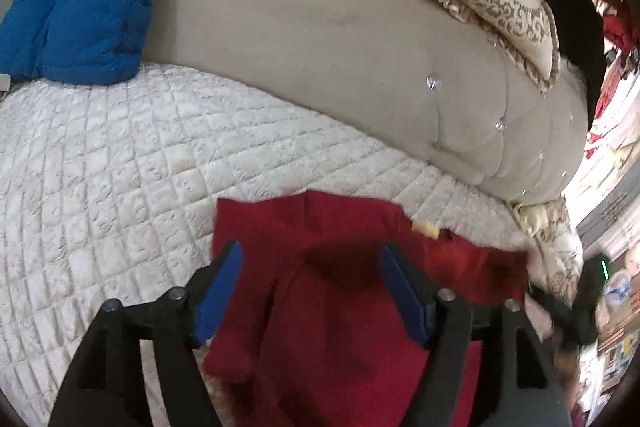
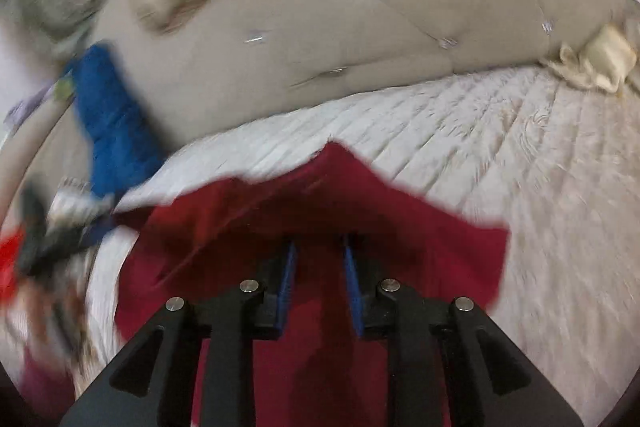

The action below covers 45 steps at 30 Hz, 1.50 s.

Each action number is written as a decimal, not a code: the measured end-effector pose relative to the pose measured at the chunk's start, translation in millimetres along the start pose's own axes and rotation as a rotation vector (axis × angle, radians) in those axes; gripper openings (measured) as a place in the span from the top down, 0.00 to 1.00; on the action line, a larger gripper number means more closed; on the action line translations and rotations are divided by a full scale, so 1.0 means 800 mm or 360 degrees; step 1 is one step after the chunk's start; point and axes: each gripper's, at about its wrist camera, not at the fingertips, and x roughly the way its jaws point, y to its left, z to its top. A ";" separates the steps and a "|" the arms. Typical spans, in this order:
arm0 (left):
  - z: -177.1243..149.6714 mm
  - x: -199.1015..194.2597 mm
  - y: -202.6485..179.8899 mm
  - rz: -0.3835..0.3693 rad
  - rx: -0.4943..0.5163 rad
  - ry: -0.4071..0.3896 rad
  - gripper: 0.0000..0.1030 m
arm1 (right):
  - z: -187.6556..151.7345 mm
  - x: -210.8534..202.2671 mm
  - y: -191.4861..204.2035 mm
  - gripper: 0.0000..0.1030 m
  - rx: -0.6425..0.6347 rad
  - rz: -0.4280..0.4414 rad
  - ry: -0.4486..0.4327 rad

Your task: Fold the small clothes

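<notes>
Now the left hand-held gripper (image 1: 310, 263) hangs with its jaws spread wide over the red garment (image 1: 340, 307), pads clear of the cloth, which lies on the quilted bed cover (image 1: 100, 167). Meanwhile the right hand-held gripper (image 2: 320, 255) is narrowed right down, red fabric (image 2: 320, 195) bunched between its blue pads.

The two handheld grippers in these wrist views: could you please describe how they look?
Both look alike. The left gripper and right gripper have matte black angular linkage arms with triangular cutouts, round silver pivot pins, and flat blue pads lining the inner finger faces. No cables, markings or sleeves show.
</notes>
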 end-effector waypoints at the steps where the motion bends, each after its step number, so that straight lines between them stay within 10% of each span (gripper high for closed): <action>1: -0.004 -0.002 0.001 0.0011 0.0015 0.0007 0.25 | 0.011 0.014 -0.007 0.96 0.0056 -0.0035 0.0019; 7: -0.035 -0.019 0.018 -0.0018 0.0046 0.0028 0.15 | 0.010 0.001 -0.012 0.95 0.0143 -0.0119 0.0059; 13: -0.081 -0.020 0.022 -0.0057 0.0141 0.0146 0.15 | 0.014 -0.011 0.095 0.84 -0.0263 0.0209 0.0148; 16: -0.096 -0.018 0.020 -0.0076 0.0181 0.0179 0.15 | 0.025 0.029 0.169 0.66 -0.0457 0.0357 0.0178; 22: -0.119 -0.008 0.026 -0.0153 0.0250 0.0275 0.15 | 0.021 0.152 0.243 0.66 -0.0565 0.0331 0.0394; 25: -0.124 -0.001 0.027 -0.0229 0.0329 0.0356 0.31 | 0.009 0.188 0.263 1.00 -0.0678 0.0304 0.0511; 30: -0.115 -0.009 0.029 -0.0276 0.0441 0.0347 0.60 | 0.025 0.186 0.294 1.00 -0.0691 0.0379 0.0289; 35: -0.109 -0.005 0.039 -0.0182 0.0395 0.0346 0.63 | 0.008 0.245 0.305 1.00 -0.0696 0.0200 0.0364; 41: -0.094 -0.031 0.036 -0.0198 0.0392 0.0246 0.40 | 0.003 0.154 0.250 0.93 -0.0493 0.0310 0.0359; 45: -0.069 -0.044 0.022 -0.0220 0.0373 0.0114 0.21 | -0.007 0.051 0.177 0.90 -0.0444 0.0114 0.0183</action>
